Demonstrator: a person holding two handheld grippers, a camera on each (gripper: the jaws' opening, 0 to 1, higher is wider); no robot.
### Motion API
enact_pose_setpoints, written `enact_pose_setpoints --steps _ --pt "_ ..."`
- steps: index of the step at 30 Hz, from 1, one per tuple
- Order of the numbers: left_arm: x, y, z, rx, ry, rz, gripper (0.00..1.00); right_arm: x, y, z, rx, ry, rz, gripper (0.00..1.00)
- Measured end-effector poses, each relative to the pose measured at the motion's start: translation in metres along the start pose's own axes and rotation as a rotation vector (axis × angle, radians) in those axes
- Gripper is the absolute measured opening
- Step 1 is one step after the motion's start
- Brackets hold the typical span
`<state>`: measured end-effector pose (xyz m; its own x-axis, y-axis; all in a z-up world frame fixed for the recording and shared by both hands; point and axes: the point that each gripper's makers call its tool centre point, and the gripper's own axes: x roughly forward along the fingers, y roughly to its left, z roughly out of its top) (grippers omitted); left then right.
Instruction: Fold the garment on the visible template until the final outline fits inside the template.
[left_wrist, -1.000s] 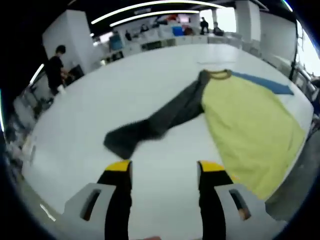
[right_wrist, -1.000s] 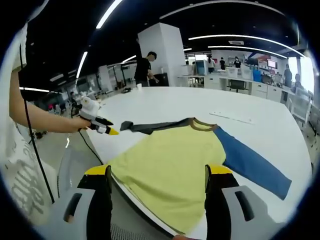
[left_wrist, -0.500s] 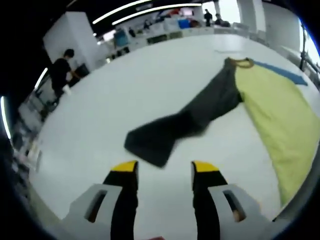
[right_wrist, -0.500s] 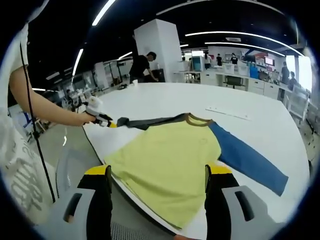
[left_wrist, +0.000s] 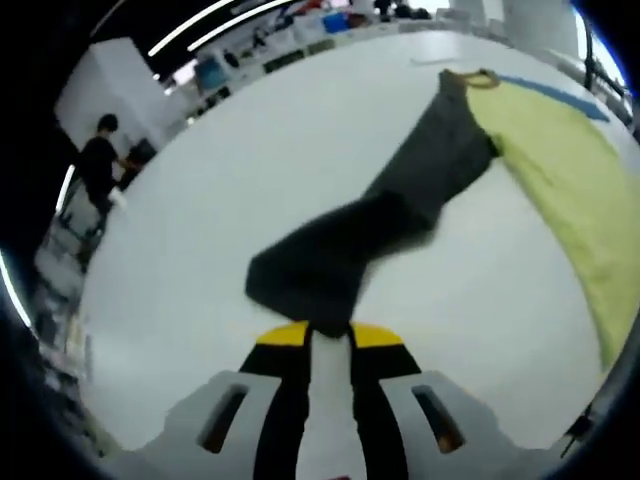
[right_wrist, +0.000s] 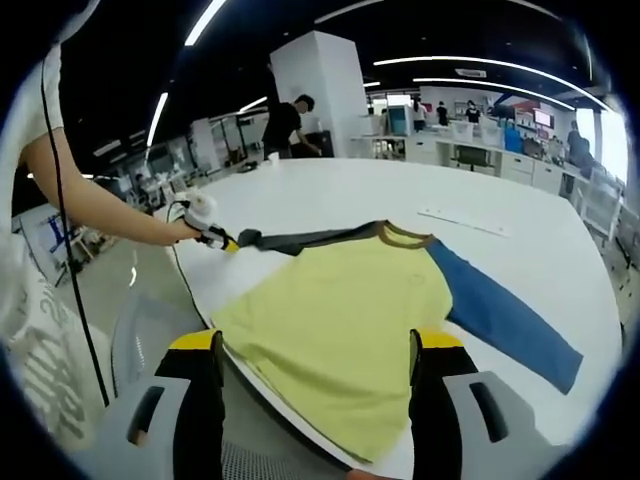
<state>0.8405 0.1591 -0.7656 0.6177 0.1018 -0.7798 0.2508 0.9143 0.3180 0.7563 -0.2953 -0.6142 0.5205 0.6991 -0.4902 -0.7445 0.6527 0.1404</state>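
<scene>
shirt: long-sleeve, yellow body, 1 dark sleeve, 1 blue sleeve; lies flat on white tabletop, hem at the near edge in right gripper view.
template: can't make out any outline on the tabletop.
L gripper: jaws nearly together, pinching the dark sleeve's cuff end, cloth between the yellow tips; in right gripper view it sits at that cuff.
R gripper: released, jaws wide apart, hovering off the tabletop edge near the hem, holding nothing.
handling: prob. light, soft, limp knit; will drape & wrinkle, drags rather than slides clean.
where to hold: cuffs, hem corners, shoulder seams; pinch edge, lift low, lay over body.
risk: sleeve bunches mid-length if pulled fast.
</scene>
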Motion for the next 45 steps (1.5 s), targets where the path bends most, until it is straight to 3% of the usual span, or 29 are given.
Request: enact_pose_setpoints --steps 4,5,7,10,15,20,23,31,35,39,40,41,42,43,44,45 --pt "0.001 -0.001 0.001 0.004 0.01 -0.014 0.0 0.003 -0.001 0.002 0.0 -0.001 0.0 0.76" --pt "0.002 -0.005 0.0 -0.01 0.019 -0.037 0.0 0.004 -0.001 0.003 0.001 -0.003 0.0 0.76" --pt "0.002 -0.003 0.001 0.006 0.011 -0.024 0.0 0.006 0.0 0.004 0.004 -0.005 0.003 0.76" --pt "0.001 -0.004 0.0 -0.086 0.022 -0.036 0.0 0.008 0.001 0.004 0.0 -0.001 0.007 0.76" --pt "-0.009 0.008 0.005 -0.153 -0.033 -0.001 0.0 0.009 0.002 0.006 -0.001 -0.004 0.012 0.76" --pt "-0.022 0.02 0.009 -0.149 -0.067 0.038 0.0 0.011 0.004 0.005 -0.001 -0.003 0.018 0.76" --pt "-0.029 0.033 0.013 -0.165 -0.097 0.08 0.0 0.011 0.005 0.005 0.0 -0.005 0.021 0.76" --pt "-0.077 0.073 0.047 -0.293 -0.248 0.198 0.0 0.009 0.004 0.002 0.006 -0.003 0.019 0.76" --pt "-0.1 0.087 0.061 -0.316 -0.281 0.233 0.0 0.01 0.005 0.002 0.006 -0.001 0.021 0.76" --pt "-0.1 0.103 0.06 -0.434 -0.289 0.232 0.0 0.011 0.006 0.001 0.01 0.001 0.024 0.76" --pt "-0.095 0.105 0.058 -0.419 -0.288 0.225 0.0 0.011 0.006 0.001 0.009 0.002 0.027 0.76" --pt "-0.089 0.096 0.058 -0.303 -0.278 0.185 0.0 0.012 0.006 0.001 0.007 0.003 0.028 0.76" --pt "-0.087 0.094 0.057 -0.259 -0.273 0.175 0.0 0.012 0.006 0.001 0.006 0.003 0.027 0.76" --pt "-0.08 0.083 0.045 -0.121 -0.191 0.172 0.0 0.011 0.005 0.001 0.006 0.002 0.021 0.76" --pt "-0.078 0.066 0.045 0.012 -0.186 0.162 0.0 0.011 0.004 0.001 0.013 0.0 0.017 0.76" --pt "-0.075 0.056 0.042 0.061 -0.175 0.14 0.0 0.011 0.003 0.0 0.019 -0.002 0.016 0.76"
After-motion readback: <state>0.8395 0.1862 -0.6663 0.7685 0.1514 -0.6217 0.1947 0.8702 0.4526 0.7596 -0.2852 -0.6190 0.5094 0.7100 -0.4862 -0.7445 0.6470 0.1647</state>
